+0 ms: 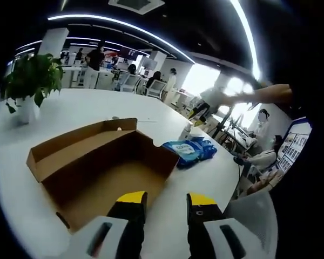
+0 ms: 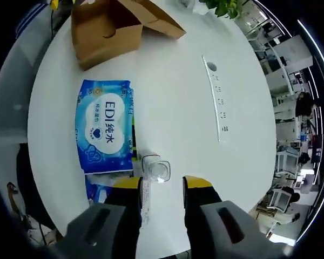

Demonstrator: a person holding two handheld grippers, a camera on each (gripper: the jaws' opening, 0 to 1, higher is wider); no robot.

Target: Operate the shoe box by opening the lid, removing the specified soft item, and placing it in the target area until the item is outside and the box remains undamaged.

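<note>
**Shoe box open, wipes pack lying outside on the worktop**

In the left gripper view, the left hand-held gripper (image 1: 166, 202) stands at 6 o'clock with its two yellow-tipped jaws apart and nothing between them. Just in front of it sits the brown cardboard shoe box (image 1: 100, 164), open, with its lid folded back toward 10 o'clock. The inside of the box looks bare as far as can be seen. Beyond the box corner, toward 2 o'clock, the blue wipes pack (image 1: 190, 151) lies on the white worktop (image 1: 81, 110), close to the box but outside it. A potted plant (image 1: 31, 81) stands at 10 o'clock, well apart from the box. People and desks are seen far behind.

In the right gripper view, the right hand-held gripper (image 2: 162, 189) is also at 6 o'clock, jaws apart and holding nothing. The wipes pack (image 2: 104, 125) lies flat toward 10 o'clock from the jaws. A small clear container (image 2: 156, 168) stands just beyond the jaw tips, beside the pack. The shoe box (image 2: 113, 27) is at 11 o'clock, apart from the pack. A long white power strip (image 2: 216, 97) lies toward 1 o'clock.
</note>
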